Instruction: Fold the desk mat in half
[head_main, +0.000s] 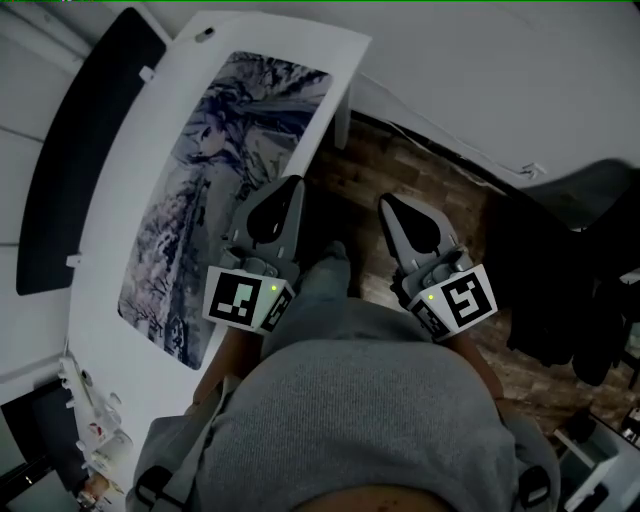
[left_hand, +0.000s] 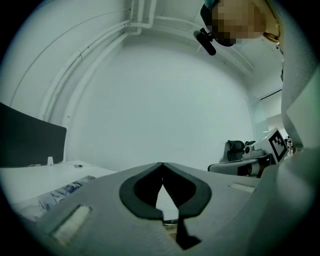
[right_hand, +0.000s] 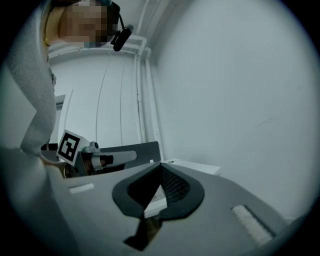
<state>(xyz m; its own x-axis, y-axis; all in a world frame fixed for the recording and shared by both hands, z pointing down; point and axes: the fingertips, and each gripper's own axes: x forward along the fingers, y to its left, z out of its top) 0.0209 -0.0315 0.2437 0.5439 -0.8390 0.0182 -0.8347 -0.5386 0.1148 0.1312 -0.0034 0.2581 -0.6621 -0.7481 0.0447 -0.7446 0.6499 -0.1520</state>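
Note:
The desk mat (head_main: 220, 180), printed in blue and white, lies flat and unfolded on the white desk (head_main: 330, 50). In the left gripper view, a strip of the mat (left_hand: 60, 192) shows low on the left. My left gripper (head_main: 293, 184) is shut and empty, hovering at the desk's near edge beside the mat. My right gripper (head_main: 386, 203) is shut on nothing and hangs over the wooden floor, away from the desk. Both are held close in front of a person's grey-clad torso. Seen from each gripper's own view, the left gripper (left_hand: 161, 164) and the right gripper (right_hand: 160, 164) have their tips touching.
A dark partition panel (head_main: 80, 150) runs along the desk's far side. A small dark item (head_main: 204, 34) sits near the desk's far corner. The wooden floor (head_main: 430, 170) lies right of the desk, with black chair shapes (head_main: 580, 260) further right. White walls stand behind.

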